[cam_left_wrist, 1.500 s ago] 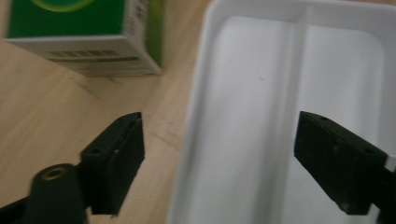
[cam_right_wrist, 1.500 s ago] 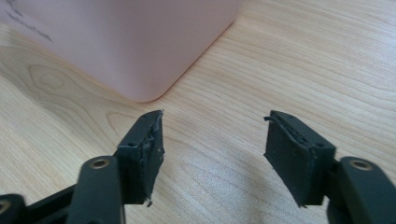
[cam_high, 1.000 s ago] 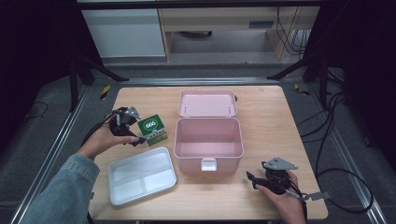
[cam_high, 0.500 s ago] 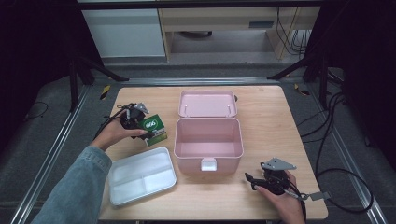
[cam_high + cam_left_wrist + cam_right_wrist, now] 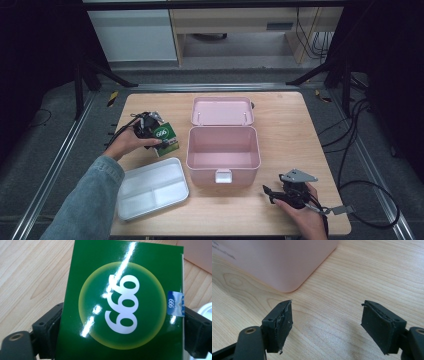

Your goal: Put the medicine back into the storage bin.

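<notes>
A green carton with a white 666 mark (image 5: 166, 137) (image 5: 122, 302) stands on the wooden table, left of the open pink box (image 5: 223, 167). My left gripper (image 5: 158, 135) (image 5: 122, 337) reaches it from the left. Its jaws have just been closing with the carton between them, and both black pads (image 5: 50, 325) now lie against the carton's sides. My right gripper (image 5: 269, 195) (image 5: 327, 322) rests low near the table's front right, jaws open over bare wood. A rounded corner of the pink box (image 5: 277, 262) lies just ahead of it.
The pink box's lid (image 5: 222, 111) lies flat behind it. A white two-compartment tray (image 5: 152, 192) sits at the front left, near the person's denim sleeve. A cable trails from the right gripper past the table's right edge (image 5: 345, 210).
The left hand moved right and down until its jaws came around the green carton, which stayed where it stood. The right gripper has not moved.
</notes>
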`<state>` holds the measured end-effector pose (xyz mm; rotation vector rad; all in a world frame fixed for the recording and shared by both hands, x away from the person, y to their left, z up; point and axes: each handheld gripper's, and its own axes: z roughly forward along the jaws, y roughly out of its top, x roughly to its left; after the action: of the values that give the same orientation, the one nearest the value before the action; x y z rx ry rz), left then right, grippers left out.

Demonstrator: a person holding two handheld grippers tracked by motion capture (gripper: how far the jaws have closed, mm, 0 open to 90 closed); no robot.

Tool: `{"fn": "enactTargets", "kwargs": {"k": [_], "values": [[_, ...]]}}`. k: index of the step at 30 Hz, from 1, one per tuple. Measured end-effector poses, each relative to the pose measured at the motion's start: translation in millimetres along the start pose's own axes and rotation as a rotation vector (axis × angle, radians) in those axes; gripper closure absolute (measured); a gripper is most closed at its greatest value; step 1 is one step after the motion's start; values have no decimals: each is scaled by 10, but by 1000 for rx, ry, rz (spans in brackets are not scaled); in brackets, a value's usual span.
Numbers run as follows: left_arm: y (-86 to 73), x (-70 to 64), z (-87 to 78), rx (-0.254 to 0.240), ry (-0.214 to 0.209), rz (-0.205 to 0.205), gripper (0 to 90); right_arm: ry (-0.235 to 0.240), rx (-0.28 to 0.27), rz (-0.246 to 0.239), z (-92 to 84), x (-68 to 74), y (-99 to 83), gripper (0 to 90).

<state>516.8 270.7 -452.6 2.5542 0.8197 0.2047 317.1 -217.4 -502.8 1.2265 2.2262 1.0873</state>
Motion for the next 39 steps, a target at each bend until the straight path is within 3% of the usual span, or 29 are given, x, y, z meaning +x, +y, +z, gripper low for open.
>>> {"fn": "enactTargets", "kwargs": {"k": [7, 10, 15, 18, 24, 31, 39], "values": [[-2, -4, -40, 19, 2, -7, 151, 0, 0, -1, -1, 2, 2, 256], [4, -12, -61, 19, 8, 9, 159, 1, -2, -1, -4, 6, 4, 258], [21, -25, -163, -23, 7, 6, 163, -1, -4, 0, -8, -5, 6, 260], [49, -53, -276, -19, 26, 25, 163, -2, -5, -1, -7, -6, 9, 260], [131, -174, -634, -64, 52, 69, 163, -9, -1, -1, 3, -15, 12, 264], [168, -293, -922, -108, 63, 106, 163, -13, 0, -2, 5, -19, 16, 265], [268, -384, -1122, -128, 75, 133, 163, -18, -3, -1, 3, -19, 32, 267]]}}
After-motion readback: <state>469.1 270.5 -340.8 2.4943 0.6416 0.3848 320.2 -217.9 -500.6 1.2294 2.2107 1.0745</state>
